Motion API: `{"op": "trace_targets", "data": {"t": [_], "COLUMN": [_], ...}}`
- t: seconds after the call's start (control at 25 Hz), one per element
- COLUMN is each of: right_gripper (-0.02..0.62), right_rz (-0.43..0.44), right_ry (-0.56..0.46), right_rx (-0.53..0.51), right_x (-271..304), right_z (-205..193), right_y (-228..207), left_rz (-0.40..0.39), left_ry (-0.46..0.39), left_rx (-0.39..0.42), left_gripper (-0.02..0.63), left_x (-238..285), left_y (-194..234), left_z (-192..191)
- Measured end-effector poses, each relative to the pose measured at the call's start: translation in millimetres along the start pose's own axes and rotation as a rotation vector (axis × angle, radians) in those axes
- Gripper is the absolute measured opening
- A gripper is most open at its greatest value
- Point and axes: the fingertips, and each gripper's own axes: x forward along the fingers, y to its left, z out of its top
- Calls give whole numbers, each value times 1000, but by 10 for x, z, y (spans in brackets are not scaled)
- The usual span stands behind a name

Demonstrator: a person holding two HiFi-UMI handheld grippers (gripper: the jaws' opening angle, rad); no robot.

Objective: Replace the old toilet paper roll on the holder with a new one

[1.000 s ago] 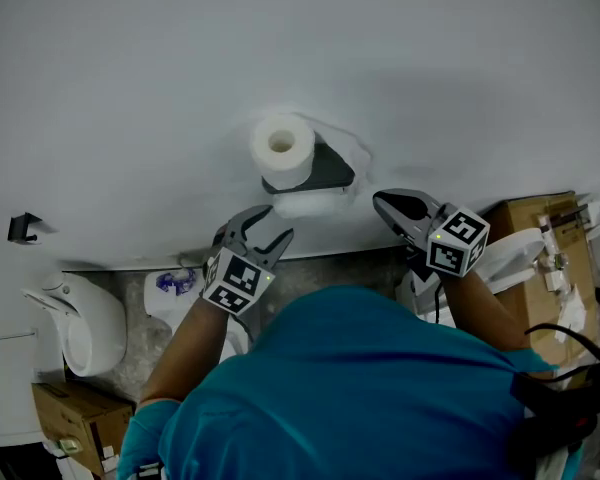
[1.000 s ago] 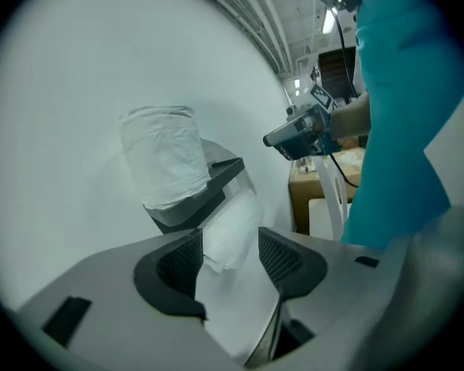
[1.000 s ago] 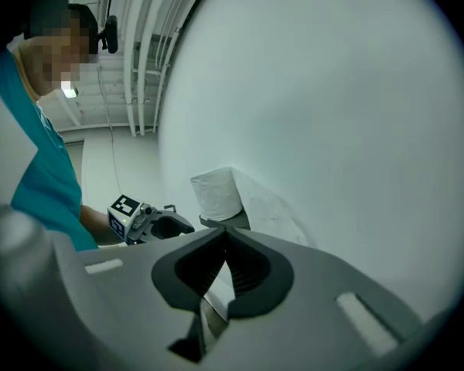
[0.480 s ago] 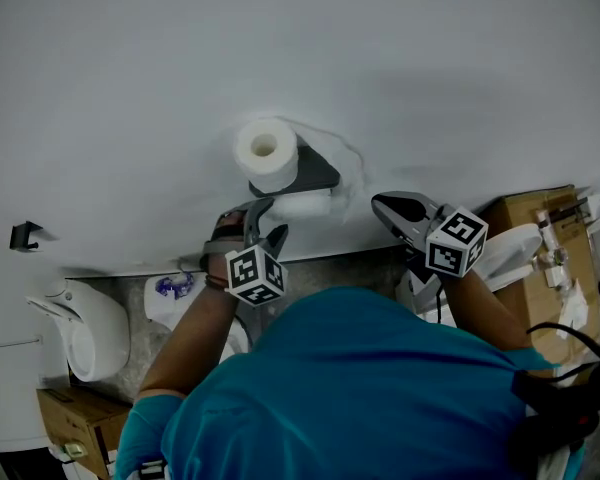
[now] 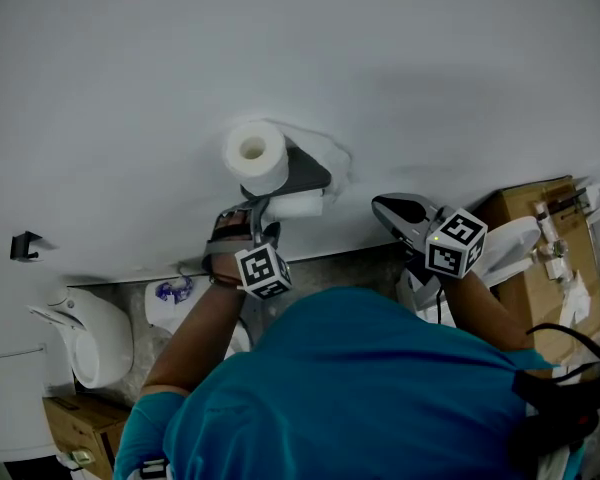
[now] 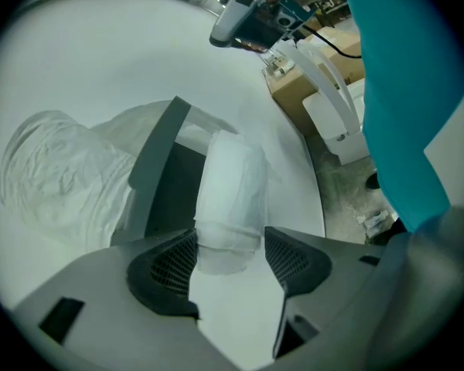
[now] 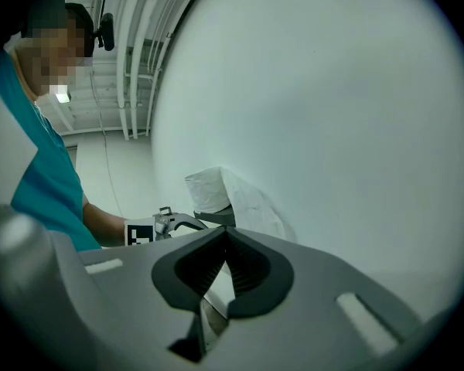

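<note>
A grey wall holder [image 5: 310, 173] carries a thin, nearly used-up old roll [image 5: 302, 205] under its shelf. A full new roll [image 5: 255, 155] stands on top of it. My left gripper [image 5: 262, 214] reaches up to the old roll's near end. In the left gripper view that old roll [image 6: 232, 188] lies between the two pads [image 6: 168, 265], and the jaws are opening around it, not pressing. The new roll [image 6: 58, 176] shows as a crinkled white mass beside the holder [image 6: 158, 157]. My right gripper [image 5: 380, 206] hovers right of the holder, shut and empty [image 7: 225, 234].
A white toilet [image 5: 92, 336] stands low at the left beside a cardboard box [image 5: 80, 423]. Another cardboard box [image 5: 535, 218] and a white fixture [image 5: 510, 243] are at the right. A small black hook [image 5: 22, 245] sticks out of the wall far left.
My left gripper has rolled onto its side and moved up to the holder, so its jaws now straddle the old roll's end. The right gripper has barely moved.
</note>
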Motion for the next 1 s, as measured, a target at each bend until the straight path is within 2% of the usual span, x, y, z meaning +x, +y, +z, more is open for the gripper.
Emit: {"op": "trace_targets", "data": {"t": [0.2,0.32,0.72,1.0], "right_gripper": [2,2,2,2], "right_rz": [-12,-25,-45,-45], "right_ry": [-4,1,4,5], "right_rx": [7,11,23,23], "right_x": [-28,-41,-107,-162], "right_z": [-10,-26,-56,-53], "right_y": [-26,-48,-118,-175], "left_rz": [65,98,123,153], "left_ry": [17,8,-8,-29], "left_rx": [44,64,38,52], "left_gripper": [261,204,183,183], "left_x": [64,75,71,88], "left_y": [92,137,153,141], "left_z": [12,24,84,254]}}
